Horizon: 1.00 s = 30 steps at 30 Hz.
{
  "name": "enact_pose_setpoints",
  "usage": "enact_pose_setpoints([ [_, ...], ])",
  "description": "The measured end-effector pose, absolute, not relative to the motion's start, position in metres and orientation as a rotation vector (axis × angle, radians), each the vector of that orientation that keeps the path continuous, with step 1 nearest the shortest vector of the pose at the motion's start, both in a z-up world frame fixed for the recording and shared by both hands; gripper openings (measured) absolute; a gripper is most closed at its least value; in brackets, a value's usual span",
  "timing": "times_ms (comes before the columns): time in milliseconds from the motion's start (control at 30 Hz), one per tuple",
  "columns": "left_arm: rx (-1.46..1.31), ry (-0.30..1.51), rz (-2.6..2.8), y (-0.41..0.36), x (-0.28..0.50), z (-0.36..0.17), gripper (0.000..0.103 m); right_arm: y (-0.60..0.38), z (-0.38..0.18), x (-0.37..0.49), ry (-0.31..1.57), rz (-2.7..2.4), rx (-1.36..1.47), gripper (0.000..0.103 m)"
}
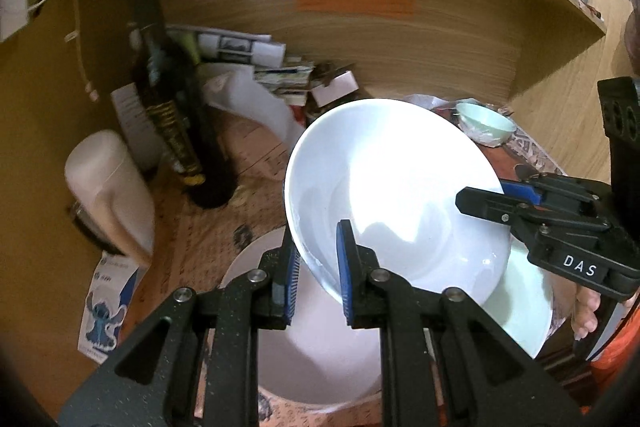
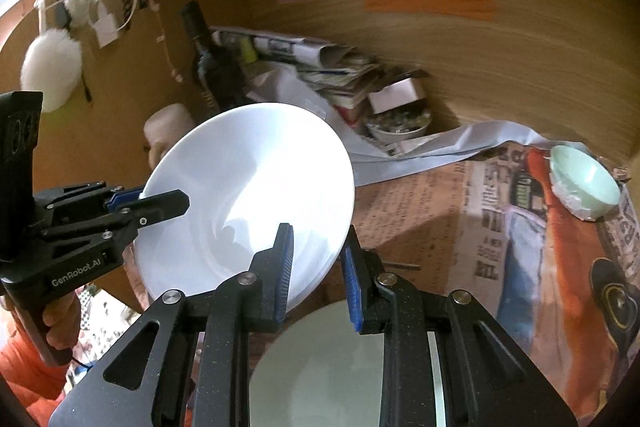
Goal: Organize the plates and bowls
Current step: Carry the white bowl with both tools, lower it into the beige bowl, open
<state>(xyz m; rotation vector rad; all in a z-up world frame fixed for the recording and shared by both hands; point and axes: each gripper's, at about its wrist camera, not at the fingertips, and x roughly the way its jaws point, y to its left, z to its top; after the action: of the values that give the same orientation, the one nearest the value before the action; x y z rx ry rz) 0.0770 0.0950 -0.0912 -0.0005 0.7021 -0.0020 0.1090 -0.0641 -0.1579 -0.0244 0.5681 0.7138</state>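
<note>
Two claws on one white plate [image 1: 396,195] right now, so I've got a shared carry. Left gripper [image 1: 318,275] is pinched on the rim nearest its cam, blue pads either side of the edge. Right gripper [image 2: 318,275] is clamped on the opposite rim, same way. Plate's tilted and up off the table, w/ nothing under it but air and more crockery.

Directly below my left claw sits a pale pink plate [image 1: 316,359]; just right of it, under the held plate, a pale green plate [image 1: 524,307]. Ahead and right of the left claw, well apart, a mint bowl [image 1: 486,125] rests on the newspaper [image 2: 440,207].

Risks as I read them:
- Glazed rim, thin pinch on both sides. If one hand pulls away from the other, I'd expect the rim to slip out of a pad and the plate to swing or drop onto the plates below. Chip or crack likely.
- Tilt is steep; if either wrist rolls more, the grip turns into a lever and could pop loose.
- Dark bottle [image 1: 176,115] stands ahead-left of the left claw, near the plate's far edge. Swing wide that way and I reckon it tips.
- Frames are blurry, so judging clearance over the stack is hard. Lowering too fast = rim-on-rim clack.
</note>
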Motion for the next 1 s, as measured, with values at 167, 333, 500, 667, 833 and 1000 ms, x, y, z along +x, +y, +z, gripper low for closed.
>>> enact_pose_setpoints([
  [167,-0.013,0.707,0.025,0.109,0.066,-0.097,0.017,-0.048,-0.165,0.106,0.591,0.741,-0.041,0.022],
  [333,-0.020,0.718,0.049,0.120,0.055,-0.105,0.017,-0.034,-0.174,0.105,0.621,0.762,-0.050,0.022],
  [500,-0.031,0.737,0.064,0.129,0.051,-0.115,0.017,-0.024,-0.182,0.104,0.652,0.778,-0.061,0.022],
  [667,-0.045,0.762,0.073,0.137,0.048,-0.124,0.017,-0.015,-0.190,0.107,0.690,0.789,-0.075,0.022],
  [833,-0.038,0.787,0.083,0.142,0.050,-0.132,0.017,-0.008,-0.196,0.110,0.717,0.793,-0.086,0.022],
  [1000,-0.013,0.802,0.095,0.142,0.051,-0.139,0.017,-0.004,-0.198,0.111,0.733,0.792,-0.098,0.022],
])
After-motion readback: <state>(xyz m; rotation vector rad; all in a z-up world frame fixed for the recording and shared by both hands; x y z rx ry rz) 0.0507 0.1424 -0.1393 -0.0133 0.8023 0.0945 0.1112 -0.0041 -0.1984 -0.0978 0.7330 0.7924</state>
